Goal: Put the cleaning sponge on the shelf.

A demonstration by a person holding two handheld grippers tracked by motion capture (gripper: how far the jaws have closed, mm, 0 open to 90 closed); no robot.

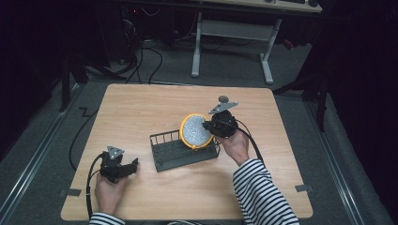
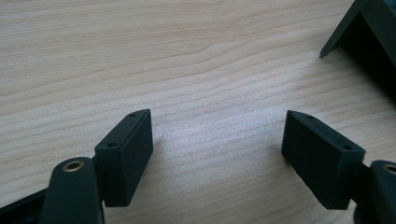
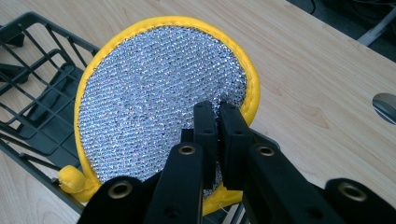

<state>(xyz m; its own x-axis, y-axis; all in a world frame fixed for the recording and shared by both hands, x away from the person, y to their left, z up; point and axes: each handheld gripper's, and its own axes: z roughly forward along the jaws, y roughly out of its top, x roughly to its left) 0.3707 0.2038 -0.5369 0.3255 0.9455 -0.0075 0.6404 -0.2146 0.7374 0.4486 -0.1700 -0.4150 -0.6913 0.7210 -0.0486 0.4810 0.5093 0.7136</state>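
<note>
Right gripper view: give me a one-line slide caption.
Right gripper, jaws shut on the yellow-rimmed silver scrubbing pad, holds it over the dark wire rack.

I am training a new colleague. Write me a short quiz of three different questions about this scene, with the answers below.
1. True or false: the right gripper is shut on the scouring pad.
2. Multiple choice: where does the left gripper rest? A) inside the rack, B) on the bare table to the left of the rack, C) on the scouring pad.
3. Fill in: the silver pad has a ______ border and stands at the right end of the dark wire rack.

Key
1. True: its jaws pinch the pad's edge.
2. B: it sits open on the wooden table, holding nothing.
3. Yellow.
</note>
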